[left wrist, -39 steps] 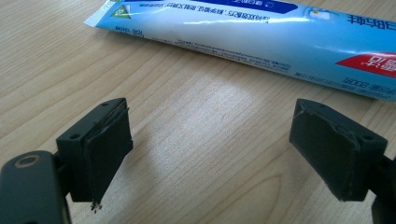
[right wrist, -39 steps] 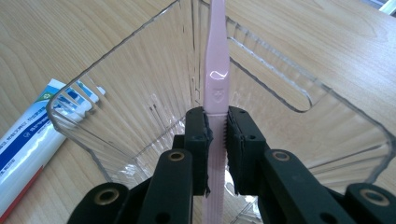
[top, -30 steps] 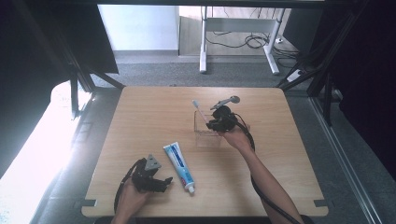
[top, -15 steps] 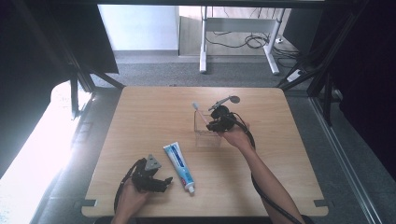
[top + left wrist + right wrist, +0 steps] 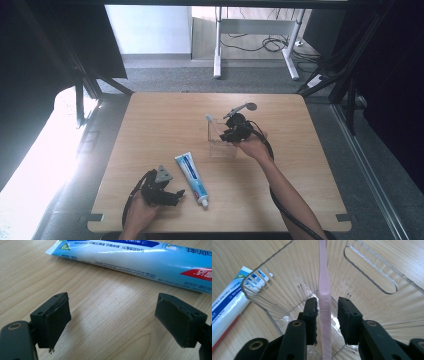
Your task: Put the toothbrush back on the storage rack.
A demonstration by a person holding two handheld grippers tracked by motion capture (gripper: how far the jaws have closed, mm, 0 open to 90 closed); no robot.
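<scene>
Here the right gripper (image 5: pixel 325 312), jaws just loosening around the pink toothbrush (image 5: pixel 324 285), stands in the clear holder (image 5: pixel 220 137) mid-counter (image 5: pixel 150 125); at seven o'clock, the left gripper (image 5: pixel 112 322) gapes beside the toothpaste (image 5: pixel 191 178).

Right gripper (image 5: pixel 325 315) jaws just been opening: pads now off pink toothbrush (image 5: pixel 323 290), small gap each side, brush handle between them, standing inside clear holder (image 5: pixel 372 272). In high view right gripper (image 5: pixel 235 131) over holder (image 5: pixel 220 142); toothbrush head (image 5: pixel 209 118) leans slightly different.
</scene>
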